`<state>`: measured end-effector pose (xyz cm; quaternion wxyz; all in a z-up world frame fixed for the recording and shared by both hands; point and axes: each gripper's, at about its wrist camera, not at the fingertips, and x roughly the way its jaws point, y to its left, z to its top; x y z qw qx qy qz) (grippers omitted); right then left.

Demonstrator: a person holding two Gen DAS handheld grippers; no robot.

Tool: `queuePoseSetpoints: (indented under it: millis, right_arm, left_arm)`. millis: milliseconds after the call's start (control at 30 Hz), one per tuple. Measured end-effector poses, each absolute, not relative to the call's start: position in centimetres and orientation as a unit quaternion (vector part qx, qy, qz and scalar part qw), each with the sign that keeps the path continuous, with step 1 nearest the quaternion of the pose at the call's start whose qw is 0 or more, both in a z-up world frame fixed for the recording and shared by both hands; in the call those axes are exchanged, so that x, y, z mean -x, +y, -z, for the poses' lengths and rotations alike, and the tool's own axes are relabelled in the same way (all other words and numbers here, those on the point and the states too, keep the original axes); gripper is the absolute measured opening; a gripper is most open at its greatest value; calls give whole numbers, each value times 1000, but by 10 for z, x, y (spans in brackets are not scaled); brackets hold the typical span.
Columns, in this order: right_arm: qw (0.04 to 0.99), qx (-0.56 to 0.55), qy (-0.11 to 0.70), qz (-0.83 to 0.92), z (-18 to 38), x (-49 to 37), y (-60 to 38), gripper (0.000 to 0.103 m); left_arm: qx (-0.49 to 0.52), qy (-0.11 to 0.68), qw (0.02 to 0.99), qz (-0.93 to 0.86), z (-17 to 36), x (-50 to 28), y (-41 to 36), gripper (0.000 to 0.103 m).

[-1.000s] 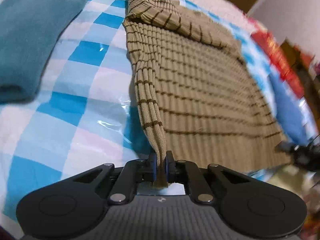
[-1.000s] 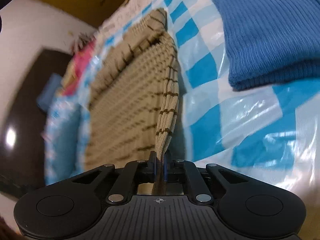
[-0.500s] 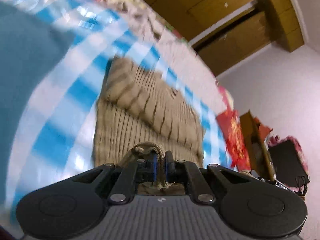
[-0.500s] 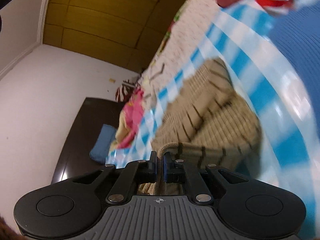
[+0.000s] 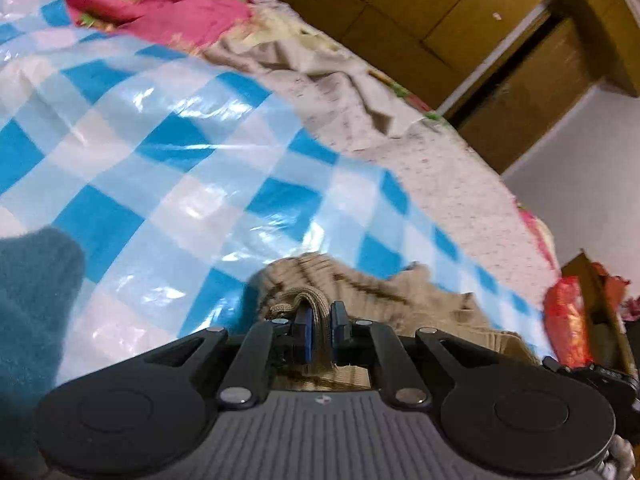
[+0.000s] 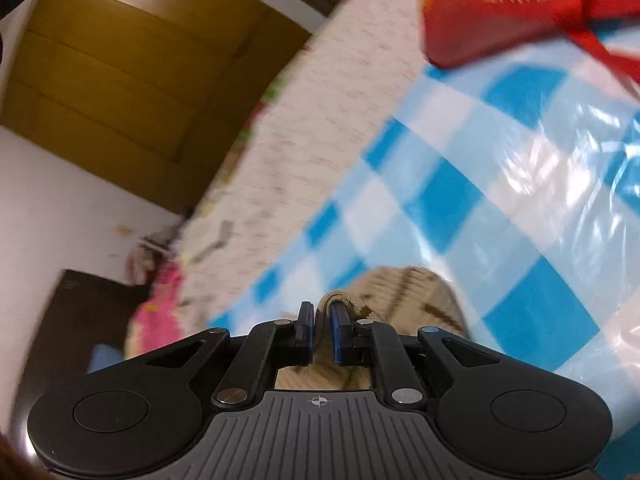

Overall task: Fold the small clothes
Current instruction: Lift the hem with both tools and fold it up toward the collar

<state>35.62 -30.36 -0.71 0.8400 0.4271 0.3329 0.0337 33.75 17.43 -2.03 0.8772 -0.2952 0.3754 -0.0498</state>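
We see the left tongs [image 5: 320, 322] clenched on a doubled ribbed edge of the tan striped sweater [image 5: 372, 292]; the knit loops up between the blue-lined pads and bunches just ahead of them; the rest of the sweater lies crumpled on the blue-and-white checked plastic sheet [image 5: 168, 160] that covers the bed, close to the sheet's near edge and stretching toward its right side; a folded teal garment [image 5: 36, 292] rests on the sheet's left side, apart from the sweater; past the sheet's far edge we see a pale dotted bedspread [image 5: 400, 128], a pink blanket [image 5: 160, 8] at the far left corner, and a red packet [image 5: 566, 320] off the right edge; from the right wrist camera, the right tongs [image 6: 320, 324] grasp another fold of the same sweater [image 6: 416, 292], a loop of knit showing between the narrowly parted pads; the sweater sits on the checked sheet [image 6: 480, 184] just in front of these tongs; a red bag [image 6: 500, 4] lies at the sheet's far right corner; wooden wardrobe doors [image 6: 120, 72] stand beyond the bed.
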Motion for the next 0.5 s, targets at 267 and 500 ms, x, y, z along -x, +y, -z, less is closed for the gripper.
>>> queuePoseSetpoints:
  millis: [267, 500]
  right_arm:
    - [882, -332, 333, -39, -3, -330, -305, 27]
    - [902, -236, 356, -57, 0, -339, -282, 41]
  left_arm:
    - [302, 337, 892, 21, 8, -324, 198, 50]
    - [269, 332, 903, 33, -2, -314, 198, 52]
